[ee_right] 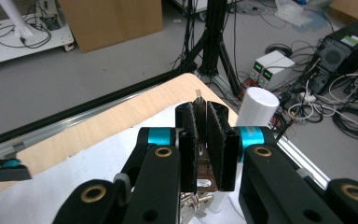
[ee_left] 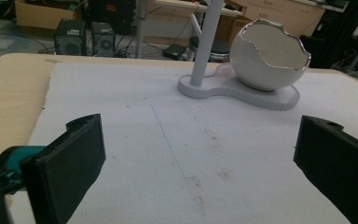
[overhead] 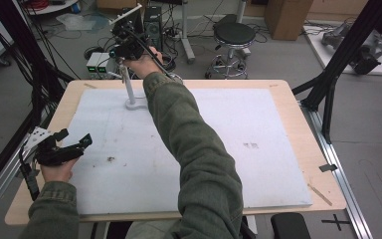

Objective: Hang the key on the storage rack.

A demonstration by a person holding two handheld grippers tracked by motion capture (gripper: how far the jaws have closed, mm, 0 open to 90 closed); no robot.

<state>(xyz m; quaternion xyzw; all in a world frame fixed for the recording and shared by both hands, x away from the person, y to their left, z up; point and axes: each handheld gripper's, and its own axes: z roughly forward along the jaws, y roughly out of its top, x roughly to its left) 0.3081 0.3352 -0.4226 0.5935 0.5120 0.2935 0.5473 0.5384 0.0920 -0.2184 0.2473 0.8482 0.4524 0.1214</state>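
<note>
A round black stool [overhead: 234, 35] and cardboard box [overhead: 288, 17] stand beyond the table [overhead: 298, 127]

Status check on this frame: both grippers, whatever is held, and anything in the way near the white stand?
Left gripper open, low over white mat. Right gripper shut on small metal key, raised beside white stand post. Cracked-egg white bowl sits on stand base; nothing blocking.

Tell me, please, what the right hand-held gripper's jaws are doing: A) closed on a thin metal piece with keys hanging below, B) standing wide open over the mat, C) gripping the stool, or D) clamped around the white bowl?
A: in the right gripper view the right hand-held gripper pinches a thin metal piece, with keys dangling below.
</note>
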